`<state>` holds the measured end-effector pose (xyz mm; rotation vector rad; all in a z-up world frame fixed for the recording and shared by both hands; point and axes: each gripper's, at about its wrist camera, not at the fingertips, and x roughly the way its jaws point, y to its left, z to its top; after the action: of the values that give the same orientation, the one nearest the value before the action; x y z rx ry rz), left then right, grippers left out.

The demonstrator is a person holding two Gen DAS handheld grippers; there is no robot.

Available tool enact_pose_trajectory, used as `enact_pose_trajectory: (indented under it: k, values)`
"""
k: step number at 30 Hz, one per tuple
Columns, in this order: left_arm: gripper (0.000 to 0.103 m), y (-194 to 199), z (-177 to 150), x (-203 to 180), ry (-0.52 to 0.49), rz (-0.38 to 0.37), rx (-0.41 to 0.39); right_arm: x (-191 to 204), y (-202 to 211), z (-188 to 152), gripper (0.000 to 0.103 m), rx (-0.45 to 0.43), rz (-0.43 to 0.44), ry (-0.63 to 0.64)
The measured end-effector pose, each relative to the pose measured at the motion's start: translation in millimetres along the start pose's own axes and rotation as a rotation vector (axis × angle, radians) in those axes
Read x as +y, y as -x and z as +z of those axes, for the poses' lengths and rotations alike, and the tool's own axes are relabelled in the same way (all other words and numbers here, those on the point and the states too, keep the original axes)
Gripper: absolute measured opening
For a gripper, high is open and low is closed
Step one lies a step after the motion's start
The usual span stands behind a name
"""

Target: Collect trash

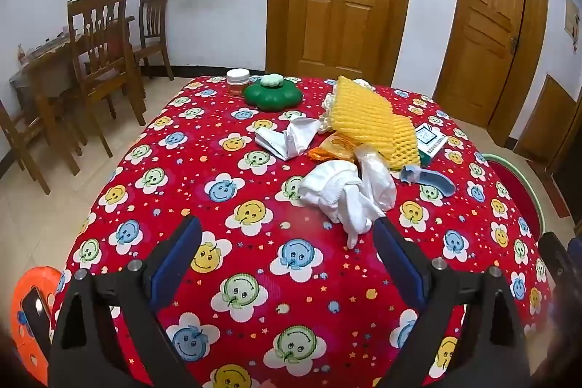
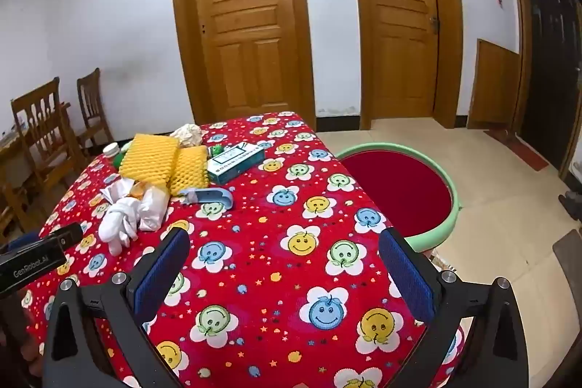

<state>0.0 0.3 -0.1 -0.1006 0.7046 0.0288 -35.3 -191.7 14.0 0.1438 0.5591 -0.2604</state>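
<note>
While both claws hover spread and empty, left gripper (image 1: 287,235) and right gripper (image 2: 283,250), "GenRobot_AI" reads on the left one's body. Trash heaps mid-table: two yellow foam nets (image 2: 162,162), one white glove (image 1: 338,195), one box (image 2: 236,162).

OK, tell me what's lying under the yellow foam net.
The yellow foam net lies over an orange wrapper and a clear plastic bag, with crumpled paper behind it. Whatever else it covers is hidden.
</note>
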Motion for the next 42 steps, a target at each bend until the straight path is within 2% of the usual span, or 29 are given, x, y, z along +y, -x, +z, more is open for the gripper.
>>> enact_pose_trajectory:
  k: [42]
  values:
    - [0.094, -0.1, 0.0, -0.6, -0.015, 0.013, -0.004, -1.3, -6.8, -5.2, 0.103, 0.036, -0.033, 0.004]
